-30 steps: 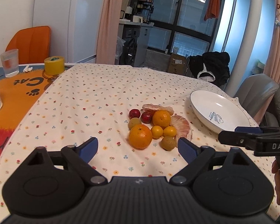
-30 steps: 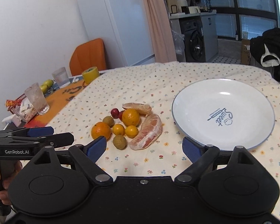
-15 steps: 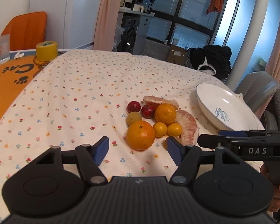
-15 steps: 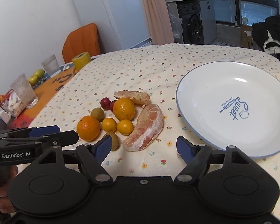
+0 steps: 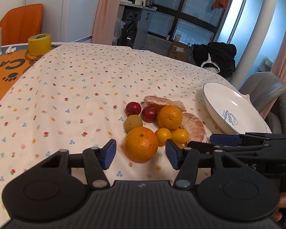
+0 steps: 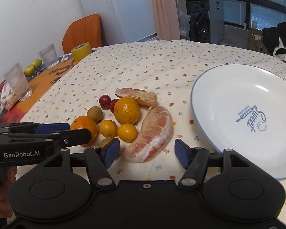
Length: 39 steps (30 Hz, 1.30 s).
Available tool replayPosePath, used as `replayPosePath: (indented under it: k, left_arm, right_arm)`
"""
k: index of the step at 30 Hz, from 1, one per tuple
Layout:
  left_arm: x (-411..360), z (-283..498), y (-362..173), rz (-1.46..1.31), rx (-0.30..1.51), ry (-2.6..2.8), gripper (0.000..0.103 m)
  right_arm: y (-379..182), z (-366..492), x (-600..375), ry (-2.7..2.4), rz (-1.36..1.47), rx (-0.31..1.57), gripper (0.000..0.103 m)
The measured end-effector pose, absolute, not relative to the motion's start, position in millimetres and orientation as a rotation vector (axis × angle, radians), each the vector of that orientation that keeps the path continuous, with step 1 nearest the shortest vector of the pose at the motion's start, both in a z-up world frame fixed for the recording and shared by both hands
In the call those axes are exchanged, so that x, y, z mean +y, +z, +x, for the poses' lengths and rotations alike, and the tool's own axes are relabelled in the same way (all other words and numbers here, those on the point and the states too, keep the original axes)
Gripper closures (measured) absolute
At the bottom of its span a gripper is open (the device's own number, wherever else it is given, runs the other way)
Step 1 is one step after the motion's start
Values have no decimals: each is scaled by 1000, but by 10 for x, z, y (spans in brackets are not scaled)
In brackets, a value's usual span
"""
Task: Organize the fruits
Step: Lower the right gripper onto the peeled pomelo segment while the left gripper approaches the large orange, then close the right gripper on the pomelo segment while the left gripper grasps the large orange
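My left claw point(image 5: 140, 153) is spread wide and holds nothing; its blue pads flank the near orange point(image 5: 141, 143), a round, dimpled fruit lying just ahead between them, not touched by either. My right claw point(image 6: 147, 150) is also released and empty, with the larger pomelo segment point(image 6: 151, 137) directly ahead of its gap, a peeled crescent of pink flesh under white, stringy membrane.

All the fruit sits in one tight cluster on the surface point(image 5: 82, 87), which is covered by a cream cloth printed with small flowers. Counting outward from my left claw: two oranges, the near one and a second orange point(image 5: 169, 117) farther on; two small smooth yellow citrus point(image 5: 163, 136) side by side between them, to the right; two dull green-brown round fruits, one point(image 5: 133, 123) just beyond the near orange, the other point(image 6: 104, 142) mostly hidden behind my right claw's left pad, so I cannot be sure of its kind; two glossy dark red berries point(image 5: 133, 108) at the far side; and two pomelo segments, the second one point(image 6: 136, 96) lying farthest away.

To the right of my right claw lies a round, glossy white plate point(image 6: 228, 87) with a thin blue rim and blue lettering, bare inside, just beside the large segment but apart from it.

Far to the left stand a yellow tape roll point(image 5: 39, 44), two ribbed glass tumblers point(image 6: 18, 85) and two green apples point(image 6: 32, 66) on an orange mat.
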<state>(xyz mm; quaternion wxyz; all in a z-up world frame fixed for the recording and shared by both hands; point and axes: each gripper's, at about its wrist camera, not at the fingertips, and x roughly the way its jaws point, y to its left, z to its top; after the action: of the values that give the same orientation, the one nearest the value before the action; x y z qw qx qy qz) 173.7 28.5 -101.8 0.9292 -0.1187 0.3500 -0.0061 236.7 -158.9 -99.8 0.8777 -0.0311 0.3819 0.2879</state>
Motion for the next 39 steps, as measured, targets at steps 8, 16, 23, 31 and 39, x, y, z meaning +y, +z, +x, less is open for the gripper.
replayPosePath:
  k: [8, 16, 23, 31, 39]
  left_arm:
    - [293, 1839, -1087, -250, 730, -21, 54]
    - [305, 1809, -1112, -263, 731, -28, 64]
    - [273, 1672, -1060, -264, 715, -22, 64]
    - [240, 1506, -1041, -260, 705, -9, 64]
    - [244, 1444, -1056, -260, 712, -2, 64]
  right_arm:
    - [-1036, 2368, -1479, 590, -113, 774, 48]
    - [-1039, 2313, -1542, 590, -133, 761, 59]
    - [-1026, 2210, -1700, 587, -106, 767, 69]
    - [-1027, 2030, -1837, 585, -101, 775, 73]
    - [-1006, 2004, -1851, 579, -106, 798, 66]
